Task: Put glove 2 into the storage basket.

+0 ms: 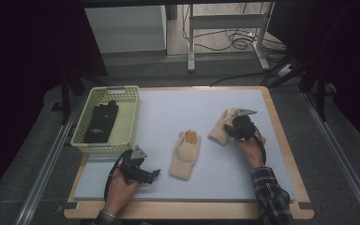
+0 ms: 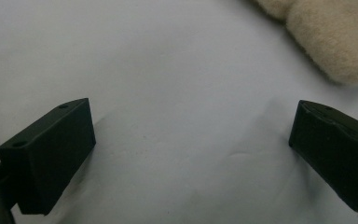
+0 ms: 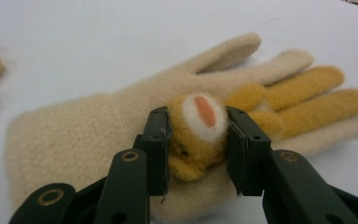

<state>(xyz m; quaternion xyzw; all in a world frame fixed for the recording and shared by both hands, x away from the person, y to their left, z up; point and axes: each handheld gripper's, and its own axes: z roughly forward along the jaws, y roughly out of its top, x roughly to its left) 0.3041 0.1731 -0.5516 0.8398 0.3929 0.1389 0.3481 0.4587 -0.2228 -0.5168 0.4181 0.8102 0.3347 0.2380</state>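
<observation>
We log: right gripper (image 3: 196, 140) clamped on the cream fleece glove's (image 3: 98, 126) orange-and-white patch; left gripper (image 2: 191, 154) spread wide over the pale-blue mat (image 2: 168, 70).

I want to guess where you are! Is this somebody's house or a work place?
Probably a lab or workshop, not a home: a pale blue mat on a wooden board, dark curtains around it, loose black cables on the floor behind, and handheld black two-jaw grippers working with fuzzy cream gloves.
</observation>
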